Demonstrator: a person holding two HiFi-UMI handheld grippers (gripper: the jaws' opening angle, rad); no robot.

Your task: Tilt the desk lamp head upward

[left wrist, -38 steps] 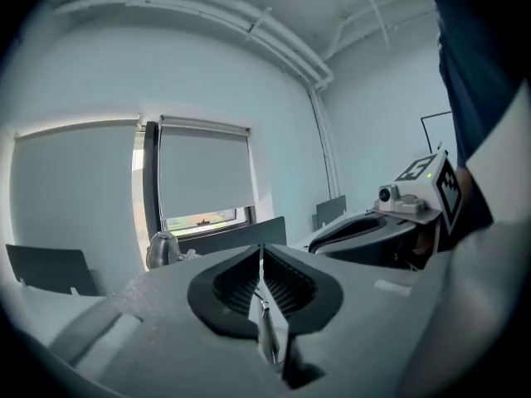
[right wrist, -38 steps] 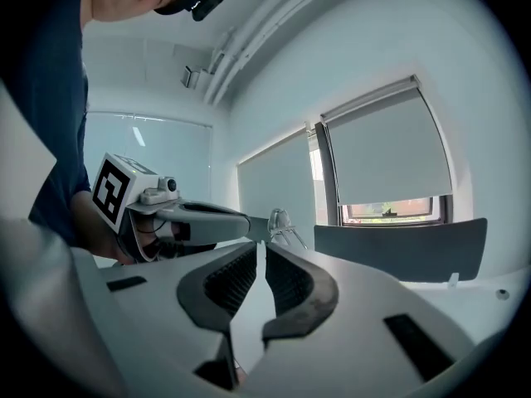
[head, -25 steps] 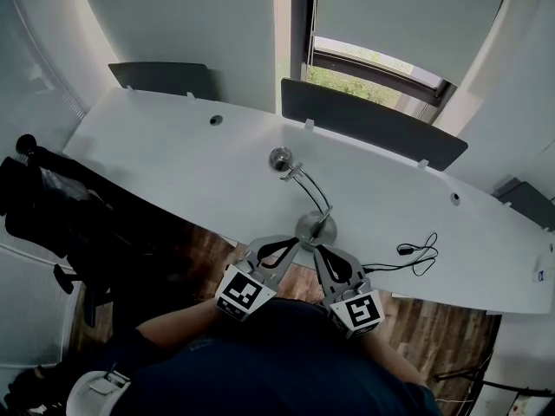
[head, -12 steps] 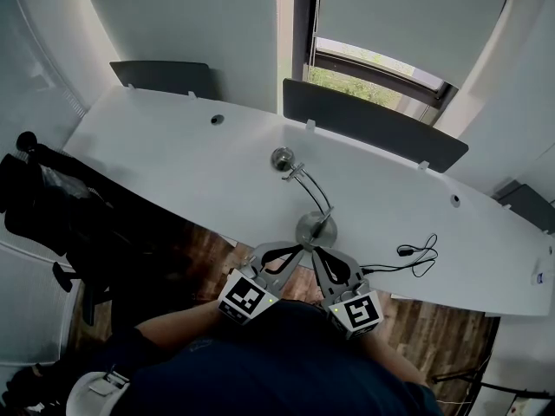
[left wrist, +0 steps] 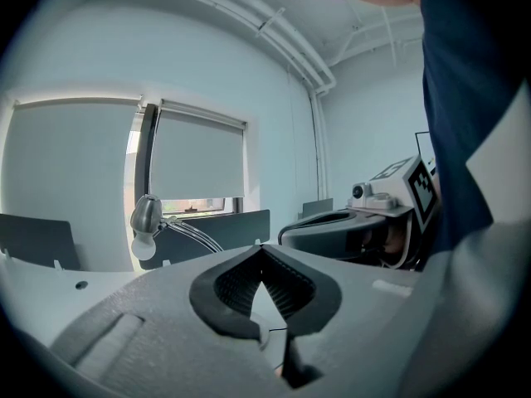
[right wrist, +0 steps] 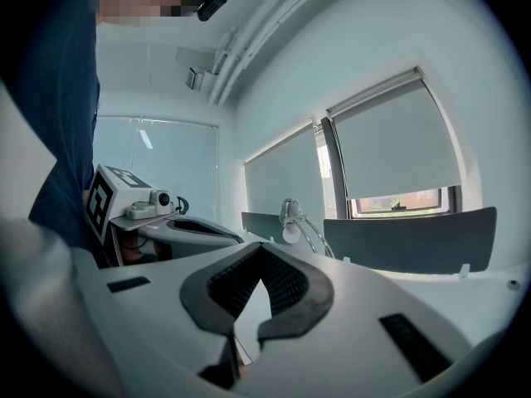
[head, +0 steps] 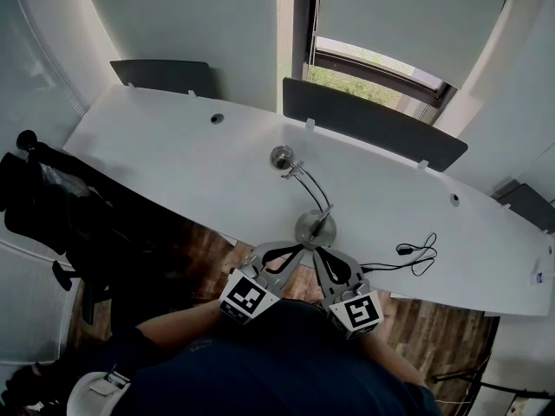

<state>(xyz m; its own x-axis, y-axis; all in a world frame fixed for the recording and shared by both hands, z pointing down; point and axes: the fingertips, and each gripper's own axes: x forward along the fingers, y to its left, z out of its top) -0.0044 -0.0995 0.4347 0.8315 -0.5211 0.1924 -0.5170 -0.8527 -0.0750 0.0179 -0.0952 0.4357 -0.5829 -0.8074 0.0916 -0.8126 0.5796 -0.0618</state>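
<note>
On a white desk (head: 173,159), a lamp (head: 312,228) stands centred, its head (head: 280,157) aiming the bulb downward. Left gripper (head: 293,245) and right gripper (head: 321,251) hover by its base, jaws closed, empty, seemingly waiting.

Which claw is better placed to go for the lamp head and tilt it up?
Left, narrowly. The lamp head leans toward the side of the left claw, while the base stands right before the right claw. Both claws are shut and empty.
</note>
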